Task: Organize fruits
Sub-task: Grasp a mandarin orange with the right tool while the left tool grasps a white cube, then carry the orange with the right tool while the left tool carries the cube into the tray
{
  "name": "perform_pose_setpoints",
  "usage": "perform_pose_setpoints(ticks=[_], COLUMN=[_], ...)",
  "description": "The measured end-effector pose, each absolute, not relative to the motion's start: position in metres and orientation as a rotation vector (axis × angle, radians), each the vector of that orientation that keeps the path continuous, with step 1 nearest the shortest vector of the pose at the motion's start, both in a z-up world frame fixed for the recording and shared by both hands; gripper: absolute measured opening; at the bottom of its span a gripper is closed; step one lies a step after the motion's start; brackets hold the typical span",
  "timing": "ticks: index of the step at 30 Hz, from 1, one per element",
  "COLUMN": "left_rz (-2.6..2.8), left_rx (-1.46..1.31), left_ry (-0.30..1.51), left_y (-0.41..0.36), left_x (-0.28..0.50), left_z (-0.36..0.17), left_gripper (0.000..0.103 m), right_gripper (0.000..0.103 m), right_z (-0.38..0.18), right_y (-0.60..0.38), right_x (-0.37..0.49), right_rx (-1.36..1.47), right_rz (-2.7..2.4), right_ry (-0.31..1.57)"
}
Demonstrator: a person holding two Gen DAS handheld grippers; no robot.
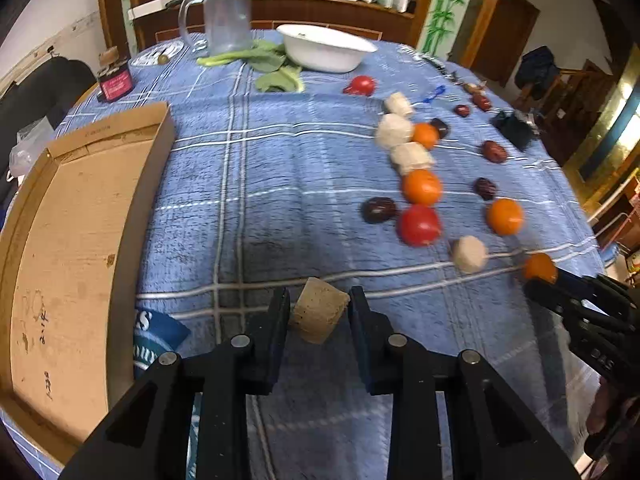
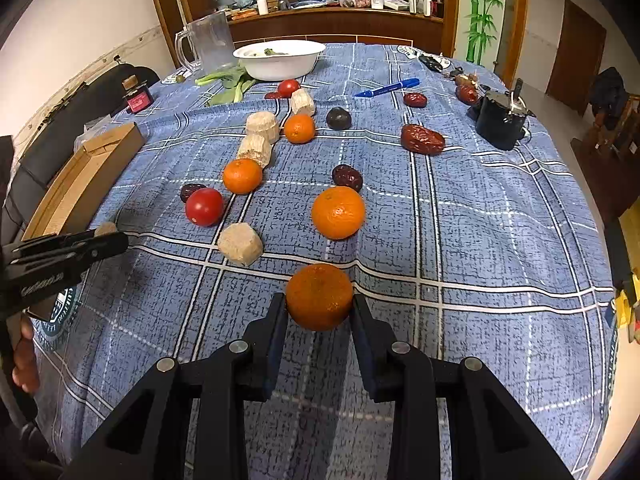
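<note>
A dining room with wood-framed openings lies behind a bench [image 2: 460, 216] spread with a blue plaid cloth, and fruit is scattered over its middle. The left gripper [image 1: 319, 312] has its jaws clenched on a tan corn-cob piece [image 1: 319, 314], pads pressing both flanks, the piece tilted with its cut end toward the camera. The right gripper [image 2: 319, 308] is likewise grasping a mandarin [image 2: 319, 297], held just off the cloth near the bench's near edge.

The relation that matters, I judge, is the cardboard tray [image 1: 72, 248] — it sits on the bench's left side, right beside the left jaws, with its long axis running away from the near edge. The left hand is much the nearer to it; the right would have to cross over the left gripper to reach it.

Further out, the remaining fruit runs toward the far edge: a tomato [image 2: 204, 207], another mandarin [image 2: 338, 212], more corn-cob pieces [image 2: 240, 244] and dried red dates [image 2: 423, 139]. The cloth between the left jaws and the tray wall is bare — open room for a short sideways carry, though the wall must be cleared. A white bowl [image 2: 279, 60] and a clear jug [image 2: 208, 42] stand at the far edge, well apart.
</note>
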State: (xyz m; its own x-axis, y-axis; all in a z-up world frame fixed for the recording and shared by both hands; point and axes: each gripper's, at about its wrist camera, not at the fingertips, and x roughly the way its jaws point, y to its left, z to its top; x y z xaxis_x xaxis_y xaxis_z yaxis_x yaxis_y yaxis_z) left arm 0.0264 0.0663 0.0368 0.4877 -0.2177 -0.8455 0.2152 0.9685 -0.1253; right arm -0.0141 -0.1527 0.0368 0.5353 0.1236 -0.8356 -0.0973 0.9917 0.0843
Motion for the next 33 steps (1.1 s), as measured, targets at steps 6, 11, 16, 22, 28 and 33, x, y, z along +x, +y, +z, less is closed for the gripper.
perform_pose_setpoints(ticks=[6,11,16,22,28,33], left_rz=[-0.321,-0.319,-0.298,-0.245,-0.150,-0.057], left_rx=[-0.055,-0.072,-0.096,-0.134,-0.178,-0.203], left_ry=[0.991,0.967,0.938,0.900,0.874,0.871], left_y=[0.065,0.073,0.093,0.130,0.180,0.224], left_x=[0.004,-0.008,-0.019,-0.029,-0.037,-0.041], left_z=[0.057,0.069,0.081,0.094,0.100,0.096], left_gripper=[0.029,0.029,0.029,0.029,0.029,0.029], right_gripper=[0.034,0.034,0.034,0.034,0.034,0.034], right_z=[0.044,0.046,0.056,0.065,0.074,0.081], right_y=[-0.149,-0.141,-0.121,-0.081,-0.029,0.017], right_x=[-0.028,-0.039,-0.041,-0.034,-0.025,-0.015], right_rx=[-0.007,-0.014,-0.037,-0.059,-0.103,-0.135], right_rz=[0.102,0.093,0.118,0.192,0.291,0.387], right_ry=[0.990,1.000,0.985,0.970,0.956,0.942])
